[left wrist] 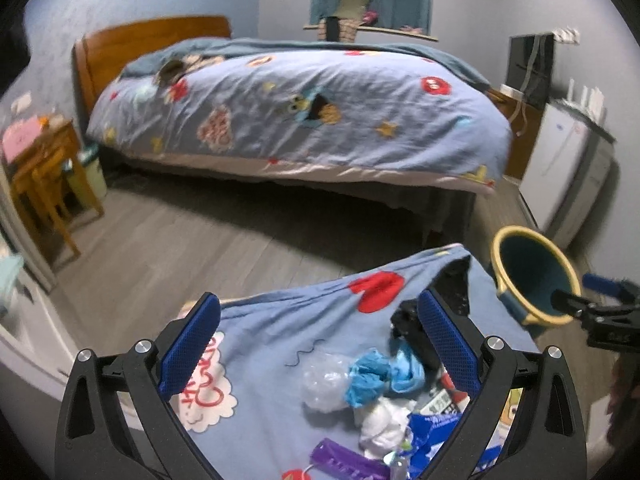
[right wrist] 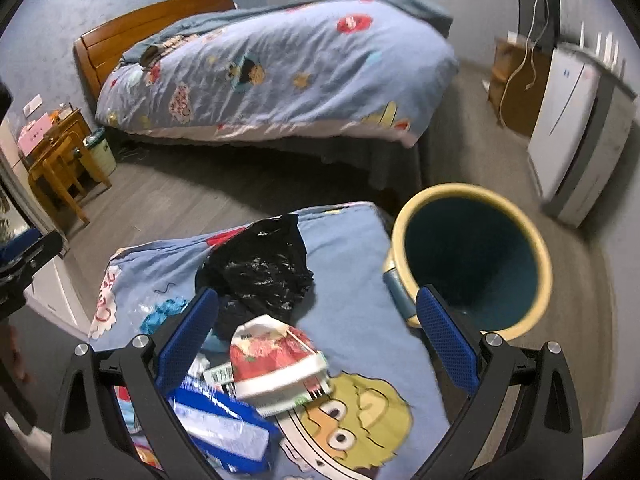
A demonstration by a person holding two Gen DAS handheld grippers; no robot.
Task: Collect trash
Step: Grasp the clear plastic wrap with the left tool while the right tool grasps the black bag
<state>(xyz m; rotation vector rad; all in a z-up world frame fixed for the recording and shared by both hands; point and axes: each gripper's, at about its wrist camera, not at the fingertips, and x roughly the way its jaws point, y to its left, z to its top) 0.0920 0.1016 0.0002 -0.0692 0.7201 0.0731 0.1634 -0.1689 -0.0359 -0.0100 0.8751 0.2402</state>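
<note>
Both grippers hang over a blue cartoon-print cloth (right wrist: 360, 280) strewn with trash, the left gripper (left wrist: 320, 344) and right gripper (right wrist: 318, 328) each with jaws spread wide, holding nothing. Right of the right gripper stands an empty yellow-rimmed bin (right wrist: 472, 256). Ahead of its fingers lies a black plastic bag (right wrist: 260, 264); between them, a red-and-white packet (right wrist: 276, 360). Between the left gripper's fingers lies a crumpled blue wrapper (left wrist: 380, 372).

Glossy crinkled black plastic bag (right wrist: 260, 268); matt cloth cover (right wrist: 352, 280); wood headboard (right wrist: 152, 24).

Cartoon-print blue cover (right wrist: 360, 280) (littered): black bag (right wrist: 260, 264), wrappers (right wrist: 276, 364)
</note>
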